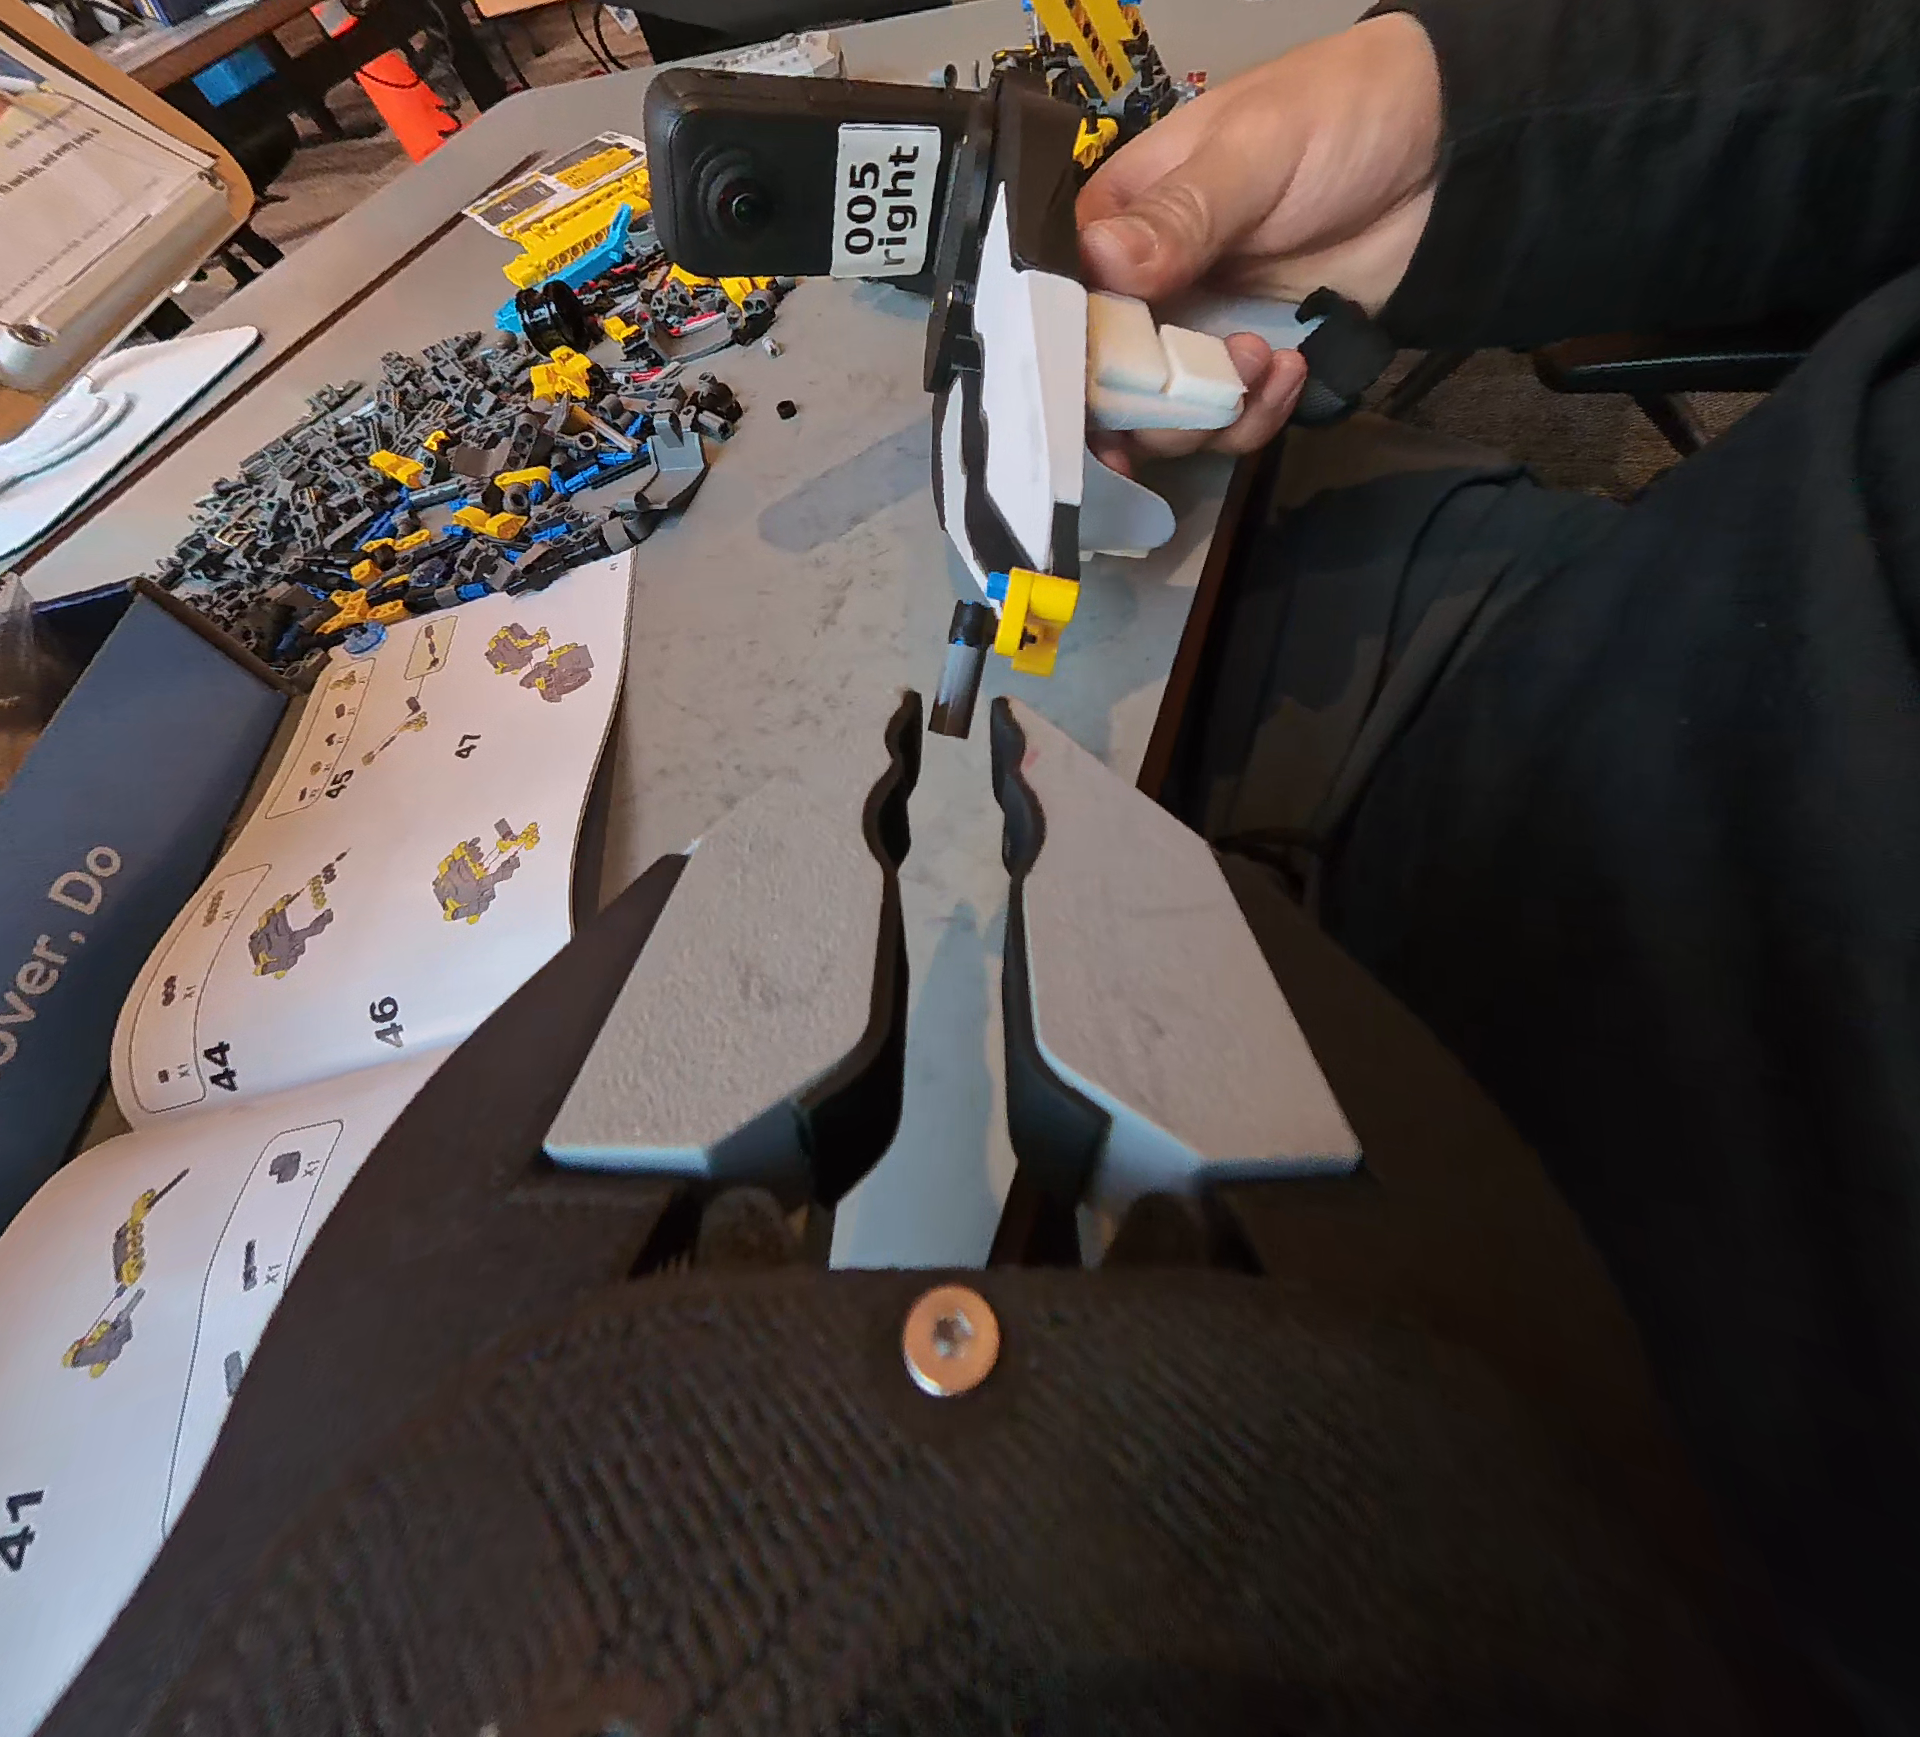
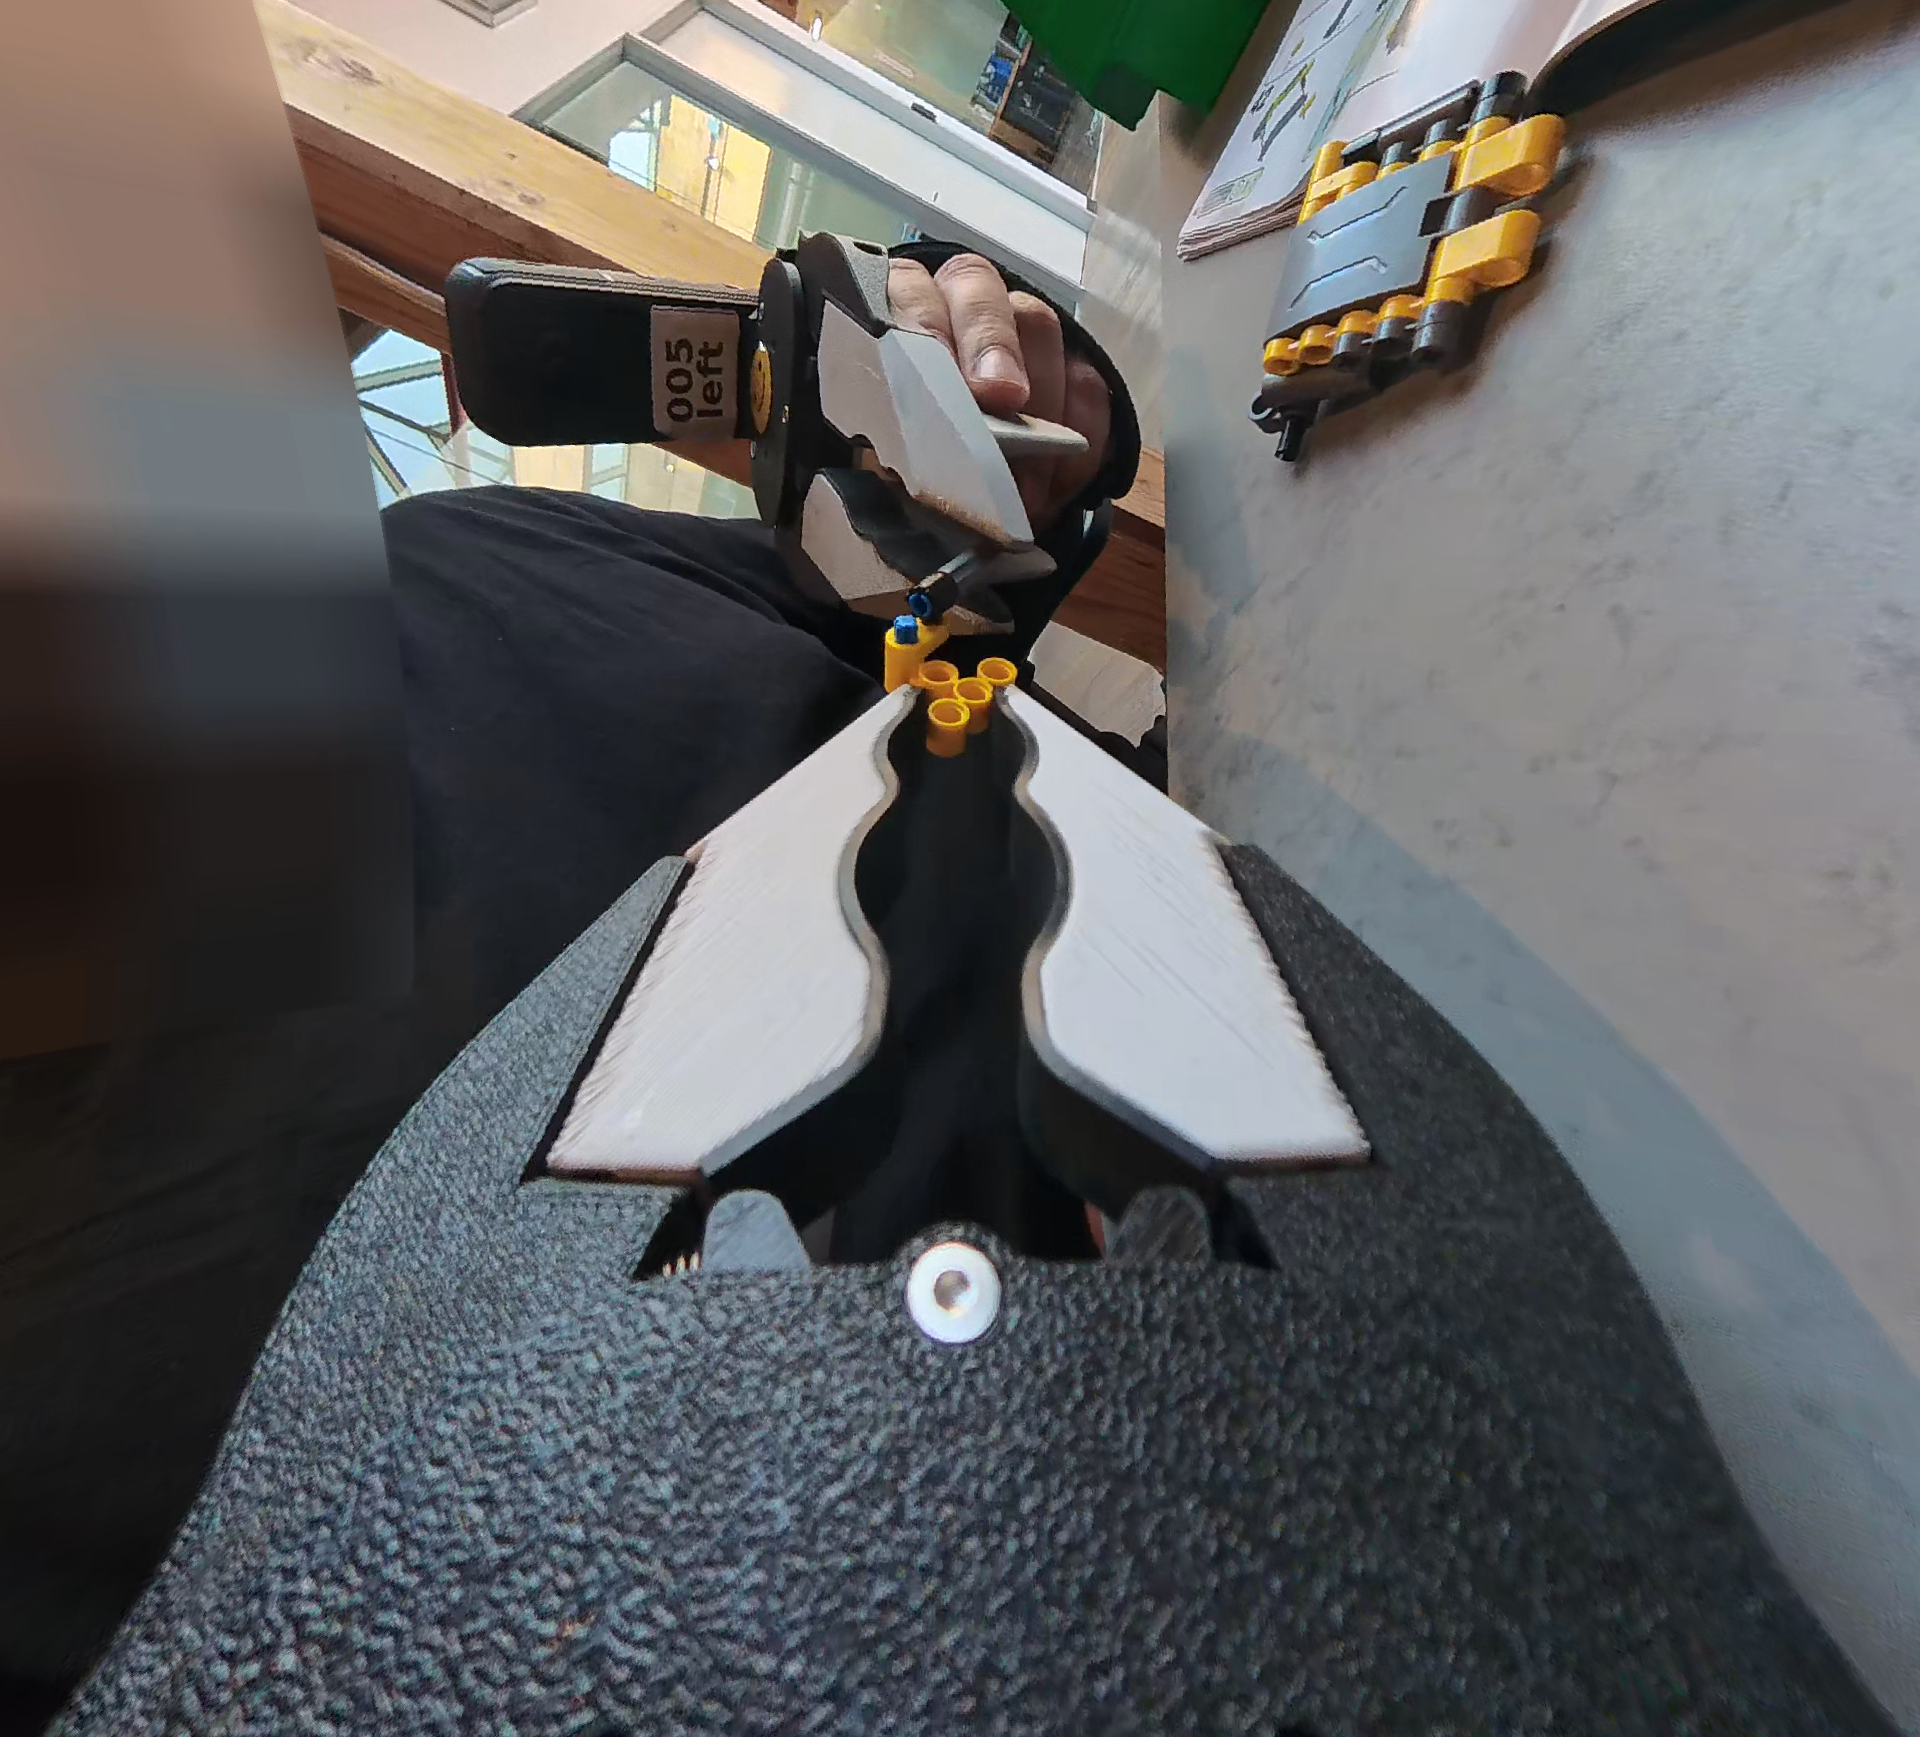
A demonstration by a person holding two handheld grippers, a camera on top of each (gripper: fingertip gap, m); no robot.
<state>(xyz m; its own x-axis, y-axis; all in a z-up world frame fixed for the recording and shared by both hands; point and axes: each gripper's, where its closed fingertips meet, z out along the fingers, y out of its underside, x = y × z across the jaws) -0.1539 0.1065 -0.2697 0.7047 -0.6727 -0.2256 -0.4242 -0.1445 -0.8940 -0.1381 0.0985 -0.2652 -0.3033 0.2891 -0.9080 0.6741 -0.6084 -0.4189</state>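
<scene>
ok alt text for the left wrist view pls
The left gripper pinches a small black pin at its fingertips, just below a yellow connector held by the right gripper. Loose building pieces and an open instruction booklet lie on the grey table.

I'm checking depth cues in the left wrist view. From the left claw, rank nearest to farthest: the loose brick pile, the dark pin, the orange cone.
1. Dark pin, at the left claw tips, just ahead.
2. Loose brick pile, on the grey table, ahead and left.
3. Orange cone, on the floor beyond the table, far upper left.
</scene>
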